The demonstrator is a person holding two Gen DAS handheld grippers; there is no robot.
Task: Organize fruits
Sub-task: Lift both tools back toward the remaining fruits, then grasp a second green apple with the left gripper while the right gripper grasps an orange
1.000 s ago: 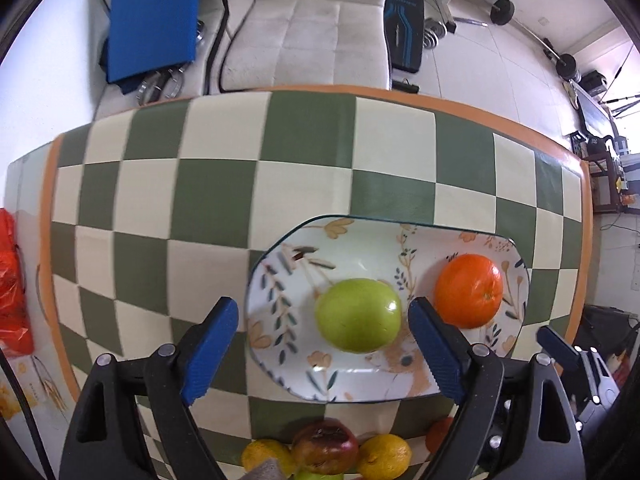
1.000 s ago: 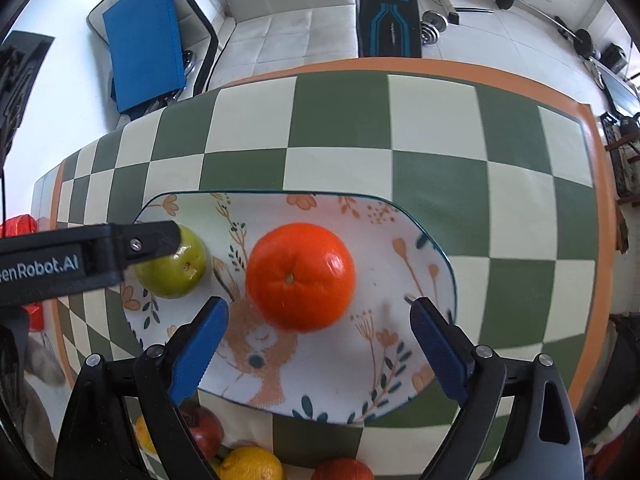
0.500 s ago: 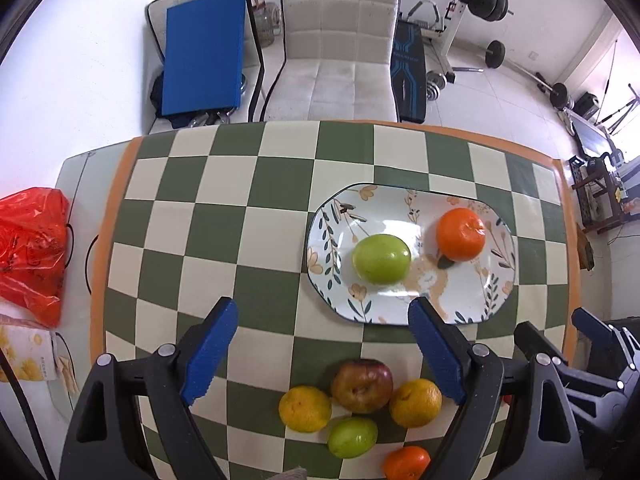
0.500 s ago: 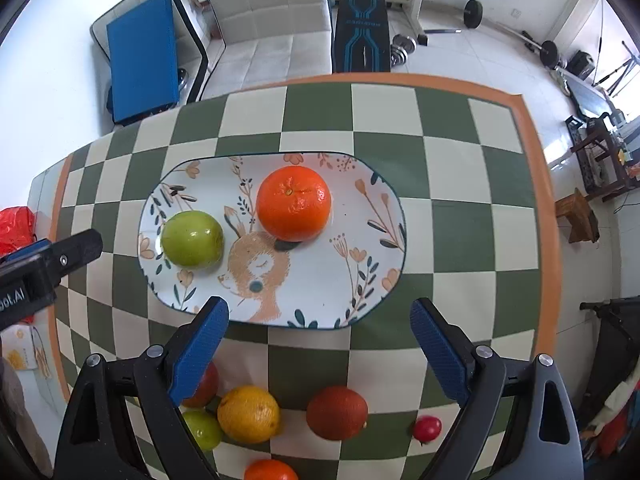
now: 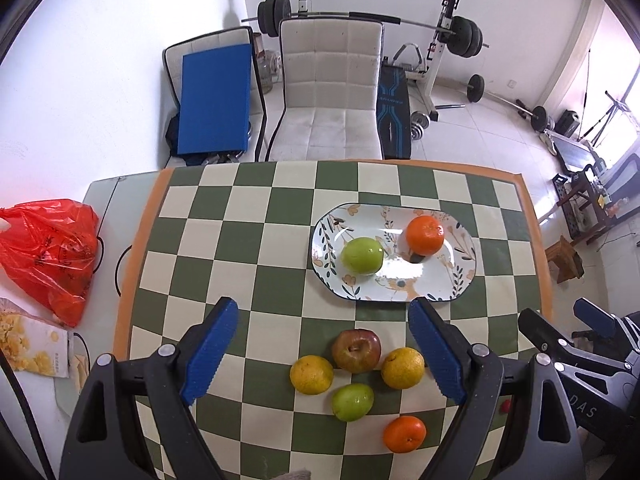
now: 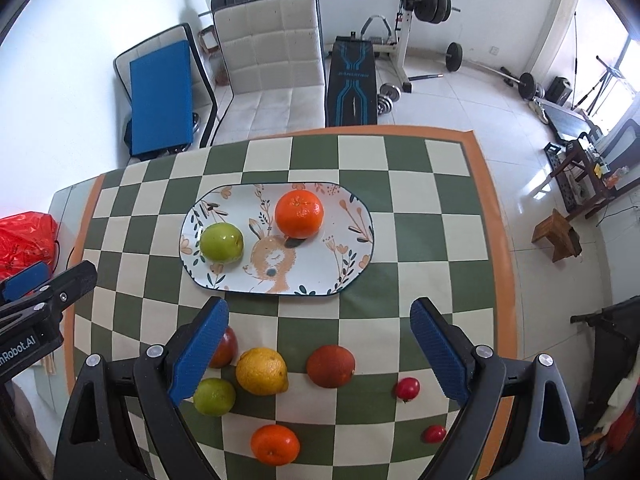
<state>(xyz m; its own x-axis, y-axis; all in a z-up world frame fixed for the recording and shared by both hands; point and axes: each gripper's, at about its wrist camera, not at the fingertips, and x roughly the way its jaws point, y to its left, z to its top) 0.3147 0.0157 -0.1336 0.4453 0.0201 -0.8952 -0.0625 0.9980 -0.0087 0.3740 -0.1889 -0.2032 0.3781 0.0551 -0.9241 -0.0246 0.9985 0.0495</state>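
A patterned oval plate (image 5: 440, 284) (image 6: 340, 276) on the checkered table holds a green apple (image 5: 362, 255) (image 6: 221, 241) and an orange (image 5: 425, 235) (image 6: 299, 214). Nearer me lie loose fruits: a red apple (image 5: 356, 350), two yellow citrus fruits (image 5: 311, 374) (image 5: 402, 367), a green apple (image 5: 352, 401) (image 6: 214, 397), an orange (image 5: 404, 434) (image 6: 275, 444), a dark red orange (image 6: 330, 366) and two small red fruits (image 6: 407, 389) (image 6: 435, 433). My left gripper (image 5: 322, 354) is open and empty above the loose fruits. My right gripper (image 6: 318, 354) is open and empty too.
A red plastic bag (image 5: 48, 254) and a snack packet (image 5: 32, 346) lie on the table's left part. A white chair (image 5: 330, 92), a blue pad (image 5: 214, 98) and weight gear (image 5: 440, 40) stand beyond the far edge. A small wooden stool (image 6: 558, 238) is right of the table.
Both grippers have pulled back and up from the plate, leaving the green apple and the orange on it. The loose fruits near the front edge have come into view.
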